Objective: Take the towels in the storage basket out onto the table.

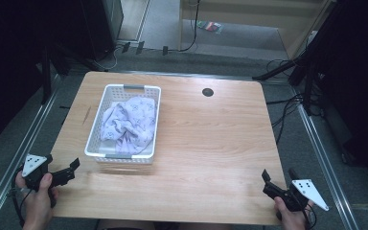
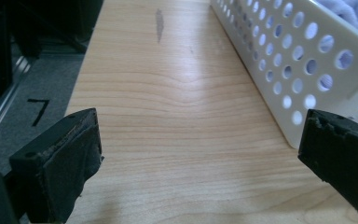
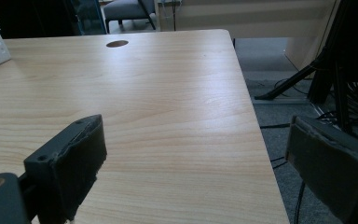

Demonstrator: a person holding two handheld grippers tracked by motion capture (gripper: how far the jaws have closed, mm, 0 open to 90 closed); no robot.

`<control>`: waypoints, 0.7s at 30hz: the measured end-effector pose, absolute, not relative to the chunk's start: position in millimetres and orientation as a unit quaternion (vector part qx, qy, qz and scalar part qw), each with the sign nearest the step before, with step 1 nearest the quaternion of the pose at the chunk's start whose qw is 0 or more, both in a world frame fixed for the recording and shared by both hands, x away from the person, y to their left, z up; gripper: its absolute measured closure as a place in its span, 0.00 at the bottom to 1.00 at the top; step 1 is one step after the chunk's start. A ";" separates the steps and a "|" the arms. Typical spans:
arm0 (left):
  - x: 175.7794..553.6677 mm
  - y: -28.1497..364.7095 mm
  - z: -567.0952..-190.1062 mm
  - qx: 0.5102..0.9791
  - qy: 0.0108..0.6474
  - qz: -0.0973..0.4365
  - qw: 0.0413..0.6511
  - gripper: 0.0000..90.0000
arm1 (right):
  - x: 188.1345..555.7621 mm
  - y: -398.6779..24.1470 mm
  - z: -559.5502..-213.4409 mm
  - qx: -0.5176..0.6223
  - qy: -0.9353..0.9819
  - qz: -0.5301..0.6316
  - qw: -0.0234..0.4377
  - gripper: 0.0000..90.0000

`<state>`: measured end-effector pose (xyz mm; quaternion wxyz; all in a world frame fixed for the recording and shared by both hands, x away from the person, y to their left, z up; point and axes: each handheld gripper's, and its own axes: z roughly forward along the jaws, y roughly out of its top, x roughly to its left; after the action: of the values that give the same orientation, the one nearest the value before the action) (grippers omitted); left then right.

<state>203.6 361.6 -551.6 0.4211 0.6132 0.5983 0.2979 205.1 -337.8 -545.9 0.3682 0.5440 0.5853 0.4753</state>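
Two grippers wait at the bottom of the high view: the left gripper (image 1: pixel 72 168) in the lower left corner, the right gripper (image 1: pixel 277 180) in the lower right, both with jaws spread wide and holding nothing. One white basket (image 1: pixel 106 98) sits left of centre on the table (image 1: pixel 211 139), holding one crumpled pale cloth (image 1: pixel 132 120).

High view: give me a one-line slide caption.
Crumpled pale cloth in a white basket on the wooden table; left gripper and right gripper open at the near corners.
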 end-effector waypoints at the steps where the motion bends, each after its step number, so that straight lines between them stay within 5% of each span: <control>1: 203.3 361.1 -551.5 0.617 0.593 0.297 0.423 0.02 | 205.3 -337.6 -546.0 0.544 0.586 0.474 0.368 0.06; 3: 202.3 359.7 -551.3 0.619 0.590 0.304 0.420 0.06 | 205.3 -337.5 -546.0 0.544 0.586 0.474 0.368 0.06; 4: 202.2 358.4 -551.4 0.619 0.589 0.310 0.417 0.18 | 205.2 -337.3 -546.0 0.543 0.587 0.474 0.368 0.06; 16: 199.1 365.6 -550.3 0.604 0.592 0.292 0.447 0.20 | 205.3 -337.3 -546.0 0.542 0.588 0.475 0.366 0.11; 21: 200.7 365.9 -546.8 0.613 0.588 0.280 0.448 0.09 | 205.5 -336.6 -545.9 0.542 0.591 0.472 0.367 0.13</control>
<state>200.7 365.9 -546.8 0.4476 0.6129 0.5881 0.2797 205.5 -336.6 -545.9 0.3667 0.5418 0.5908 0.4721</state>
